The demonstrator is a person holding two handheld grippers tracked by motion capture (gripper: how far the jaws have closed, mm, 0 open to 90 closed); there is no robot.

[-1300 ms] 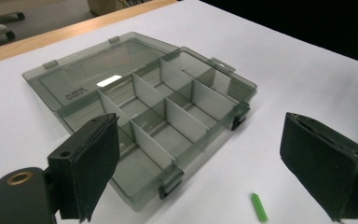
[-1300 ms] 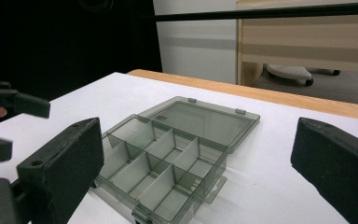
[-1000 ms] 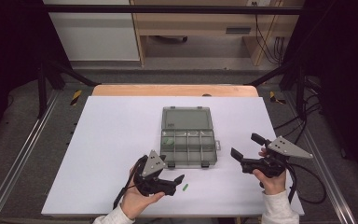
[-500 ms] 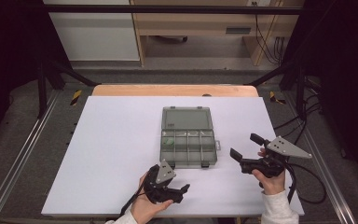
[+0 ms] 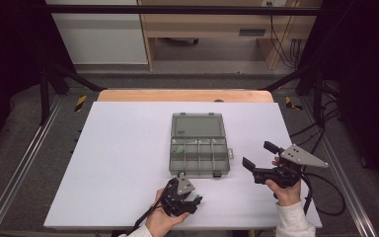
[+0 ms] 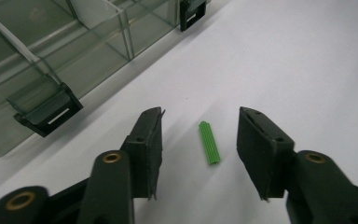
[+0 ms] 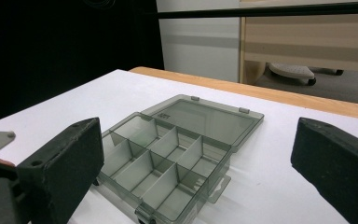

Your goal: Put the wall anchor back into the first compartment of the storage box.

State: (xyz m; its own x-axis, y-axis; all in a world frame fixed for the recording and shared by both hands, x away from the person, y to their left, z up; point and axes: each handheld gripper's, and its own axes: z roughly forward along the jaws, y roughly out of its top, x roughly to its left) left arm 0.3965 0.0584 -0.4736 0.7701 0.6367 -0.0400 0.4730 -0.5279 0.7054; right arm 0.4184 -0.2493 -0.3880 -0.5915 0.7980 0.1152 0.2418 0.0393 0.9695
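Green plug: a small ribbed green plastic plug (image 6: 209,142) lies flat on the white table (image 5: 118,148), between the two jaws of the left gripper, touching neither
Left gripper: the left gripper (image 5: 183,202) is low over the near edge of the table, just in front of the organiser box; its jaws have just been closing around the plug, yet in the left gripper view a gap is visible on each side, so the pads are not pressing on it
Right gripper: the right gripper (image 5: 255,162) is held above the table to the right of the box, jaws spread wide with nothing between them; its fingers are released
Organiser box: the clear grey organiser box (image 5: 198,145) sits open in the middle of the table, lid laid back flat on the far side, divided compartments toward the person
Box latches: two dark latches (image 6: 49,114) hang on the near wall of the box, close to the left gripper's jaws
Box contents: something small and green (image 5: 178,148) rests in a far-left compartment; its shape is too small to tell
Hands: a hand in a white sleeve (image 5: 291,219) grips each tool from the near edge
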